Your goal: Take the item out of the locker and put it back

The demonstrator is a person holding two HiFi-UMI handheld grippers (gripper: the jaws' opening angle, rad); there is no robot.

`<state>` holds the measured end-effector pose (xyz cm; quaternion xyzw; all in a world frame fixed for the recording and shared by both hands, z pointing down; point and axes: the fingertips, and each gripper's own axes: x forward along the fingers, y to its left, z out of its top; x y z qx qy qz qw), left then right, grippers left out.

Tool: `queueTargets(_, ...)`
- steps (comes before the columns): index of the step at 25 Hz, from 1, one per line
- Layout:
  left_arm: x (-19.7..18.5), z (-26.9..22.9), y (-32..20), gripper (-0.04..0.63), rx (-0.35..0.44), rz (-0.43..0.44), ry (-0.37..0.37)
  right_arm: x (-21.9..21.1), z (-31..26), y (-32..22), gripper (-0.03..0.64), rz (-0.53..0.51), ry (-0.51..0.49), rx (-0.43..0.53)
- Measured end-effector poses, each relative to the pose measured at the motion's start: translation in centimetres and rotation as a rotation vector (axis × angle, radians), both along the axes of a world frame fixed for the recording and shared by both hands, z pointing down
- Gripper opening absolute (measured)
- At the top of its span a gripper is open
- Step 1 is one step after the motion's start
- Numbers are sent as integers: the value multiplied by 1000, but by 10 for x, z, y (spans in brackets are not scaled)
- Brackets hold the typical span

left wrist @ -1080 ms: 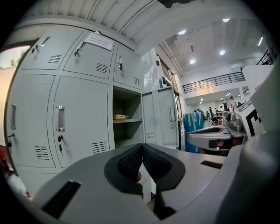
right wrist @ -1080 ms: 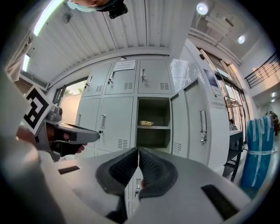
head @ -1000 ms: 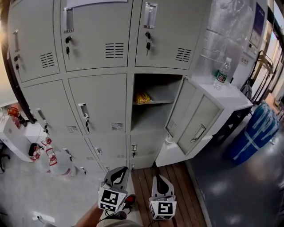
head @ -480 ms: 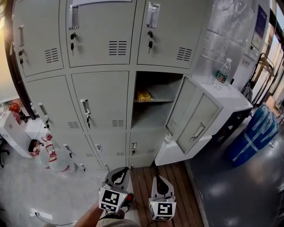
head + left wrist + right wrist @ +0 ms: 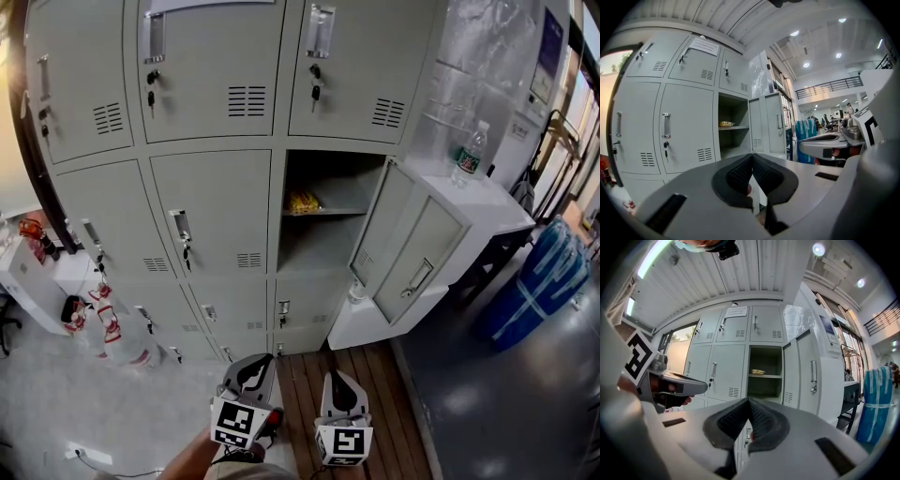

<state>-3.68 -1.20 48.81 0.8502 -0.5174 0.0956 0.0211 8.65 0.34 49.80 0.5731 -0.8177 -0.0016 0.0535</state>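
The shelf (image 5: 330, 214) inside the open locker (image 5: 323, 178) is carrying a yellow item (image 5: 302, 202) lying toward its left end (too small to make out further), while the white table (image 5: 487, 211) just right of the locker is bearing an upright bottle (image 5: 471, 155) near its back edge.

I read no text anywhere. Paper label (image 5: 736, 311) on a top locker door (image 5: 732, 331): print too small. Poster (image 5: 546, 47) on the right wall: blurred. Bottle (image 5: 471, 155) has a green wrapper, illegible.
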Motion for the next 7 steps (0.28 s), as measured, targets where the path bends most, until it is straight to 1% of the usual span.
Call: queueTargets(7, -1, 1, 3, 22, -2, 1, -1, -2, -1, 2, 17, -5, 3, 2)
